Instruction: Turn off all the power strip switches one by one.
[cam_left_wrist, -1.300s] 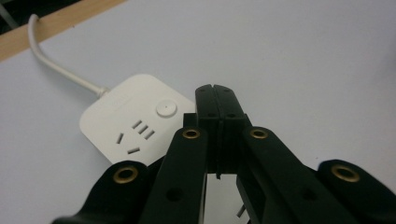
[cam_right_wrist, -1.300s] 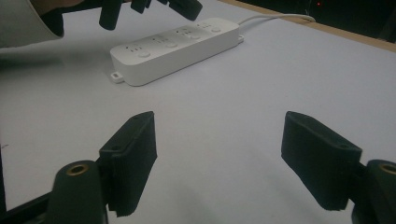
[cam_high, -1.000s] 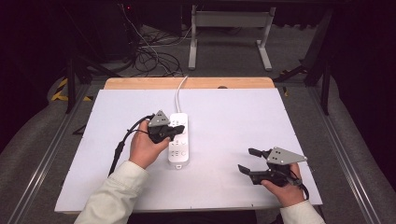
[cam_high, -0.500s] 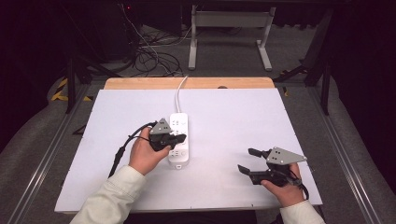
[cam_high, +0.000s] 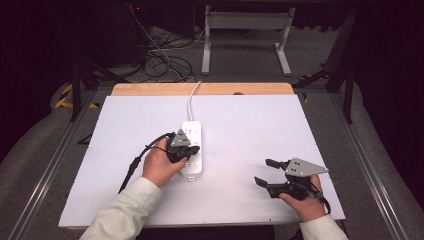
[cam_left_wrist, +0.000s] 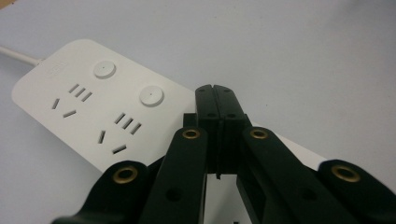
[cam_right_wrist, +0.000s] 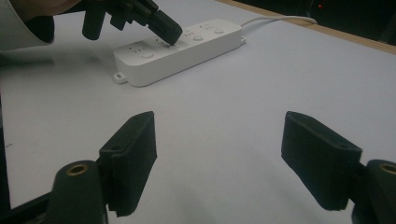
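Left gripper, jaws pressed together on nothing, tip down on the white power strip left of mid-table, seemingly pressing one of its round switch buttons; next, probably lift straight off. Right gripper idle near right, jaws wide apart and empty, white table between, nothing in the way.

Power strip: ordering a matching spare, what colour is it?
White, round buttons included; the power strip shows best in the left gripper view.
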